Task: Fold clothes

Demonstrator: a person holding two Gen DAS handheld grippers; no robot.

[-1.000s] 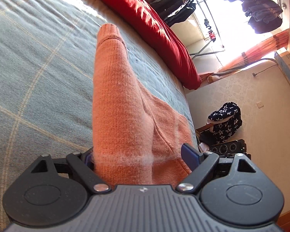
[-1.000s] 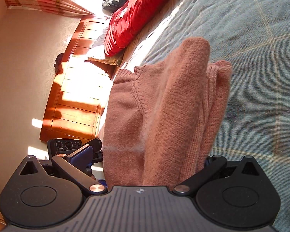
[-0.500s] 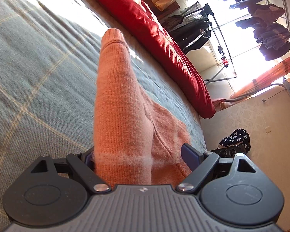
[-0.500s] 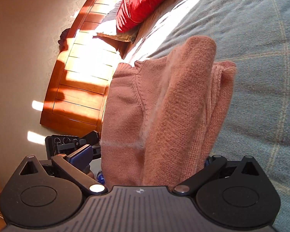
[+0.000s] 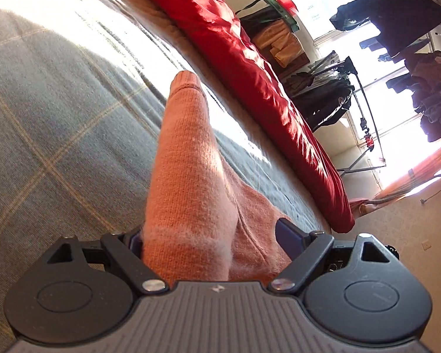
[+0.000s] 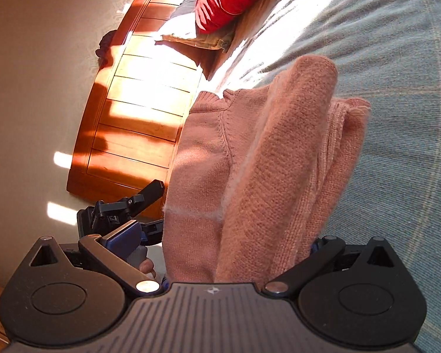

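Note:
A pink knit sweater (image 5: 191, 194) lies folded on the grey checked bed cover (image 5: 50, 135), one sleeve stretched away from me. My left gripper (image 5: 208, 235) is shut on the sweater's near edge, and its blue right pad (image 5: 291, 235) presses the knit. In the right wrist view the sweater (image 6: 279, 158) shows as a thick fold with the collar to the left. My right gripper (image 6: 223, 235) stands open around this fold. A gap shows between its left pad (image 6: 126, 232) and the cloth; the other finger is hidden behind the knit.
A red quilt (image 5: 250, 67) runs along the far side of the bed. A wooden headboard (image 6: 138, 100) and a pillow (image 6: 197, 38) lie beyond the sweater. Clothes hang on a rack (image 5: 397, 14) by the window. The left gripper (image 6: 123, 209) and a person's fingertip (image 6: 147, 267) show at the bed's edge.
Both wrist views have tilted up, so more of the window, quilt and headboard shows. The sweater keeps its place between the fingers. Jaw widths look unchanged.

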